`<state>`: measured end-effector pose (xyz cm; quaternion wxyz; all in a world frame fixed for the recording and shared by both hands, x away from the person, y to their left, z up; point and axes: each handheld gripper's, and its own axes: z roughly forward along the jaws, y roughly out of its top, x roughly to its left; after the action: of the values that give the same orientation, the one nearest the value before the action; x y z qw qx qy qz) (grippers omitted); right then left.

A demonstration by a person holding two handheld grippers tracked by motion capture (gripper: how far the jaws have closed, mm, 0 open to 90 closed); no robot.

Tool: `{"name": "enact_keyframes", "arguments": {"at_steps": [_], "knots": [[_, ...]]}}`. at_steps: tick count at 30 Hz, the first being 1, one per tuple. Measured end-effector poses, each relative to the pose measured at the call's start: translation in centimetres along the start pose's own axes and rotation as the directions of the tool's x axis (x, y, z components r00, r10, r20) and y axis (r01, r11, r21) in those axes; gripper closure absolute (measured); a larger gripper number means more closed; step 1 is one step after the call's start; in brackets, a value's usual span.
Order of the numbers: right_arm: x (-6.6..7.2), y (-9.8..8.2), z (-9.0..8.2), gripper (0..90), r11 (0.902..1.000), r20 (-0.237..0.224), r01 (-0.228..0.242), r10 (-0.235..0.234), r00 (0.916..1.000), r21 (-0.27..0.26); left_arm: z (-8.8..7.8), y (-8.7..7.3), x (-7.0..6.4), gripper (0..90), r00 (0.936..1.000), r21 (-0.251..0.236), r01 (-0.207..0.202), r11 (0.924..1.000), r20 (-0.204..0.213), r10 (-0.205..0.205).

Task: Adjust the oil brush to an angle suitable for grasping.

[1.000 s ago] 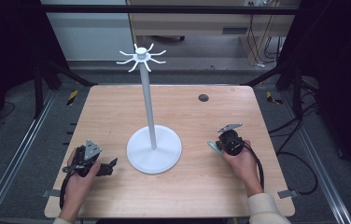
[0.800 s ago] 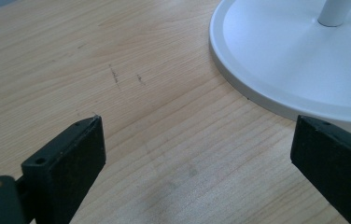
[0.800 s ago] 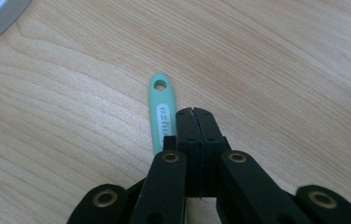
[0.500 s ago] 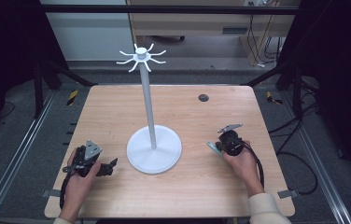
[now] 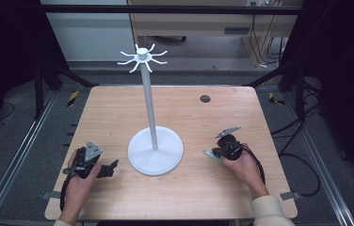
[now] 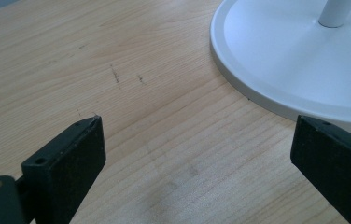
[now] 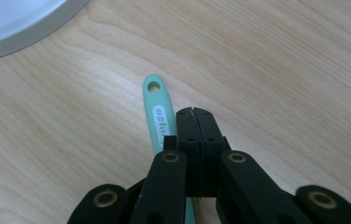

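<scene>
Overhead, a wooden bench (image 5: 118,117) is carrying a white stand (image 5: 155,151), whose thin pole is rising from a round base to a crown of curved hooks. The left tool (image 5: 111,168) is resting near the bench's front left, just beside the stand's base, a hand (image 5: 78,186) gripping it. The right tool (image 5: 214,153) is sitting at the front right, held by the other hand (image 5: 245,167), with a mint-green handle (image 5: 211,156) peeking out beside its tip.

Looking along the left tool (image 6: 197,154), its jaws are standing wide apart over bare wood, nothing lying between them; the stand's base (image 6: 276,60) is curving in at the upper right.

Looking along the right tool (image 7: 195,113), its jaws are pressed together with nothing between them. The mint-green handle (image 7: 158,112) (slim, rounded, with a small hanging hole at its end and a white printed mark below) is lying flat on the bench, just beside the closed jaws and partly running under them. The stand's rim (image 7: 19,32) is showing at the upper left.
</scene>
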<state>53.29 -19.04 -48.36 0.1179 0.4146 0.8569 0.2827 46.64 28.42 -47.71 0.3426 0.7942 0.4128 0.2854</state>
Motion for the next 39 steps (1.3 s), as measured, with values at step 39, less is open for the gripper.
{"name": "enact_keyframes", "arguments": {"at_steps": [39], "knots": [[0.8,-1.2,-5.4,90.0,0.9774,-0.013,0.174,-0.173,0.9848,0.120,-0.2,-0.1,0.2,2.8,1.0000,0.003,0.003,1.0000,-0.008,-0.003]]}}
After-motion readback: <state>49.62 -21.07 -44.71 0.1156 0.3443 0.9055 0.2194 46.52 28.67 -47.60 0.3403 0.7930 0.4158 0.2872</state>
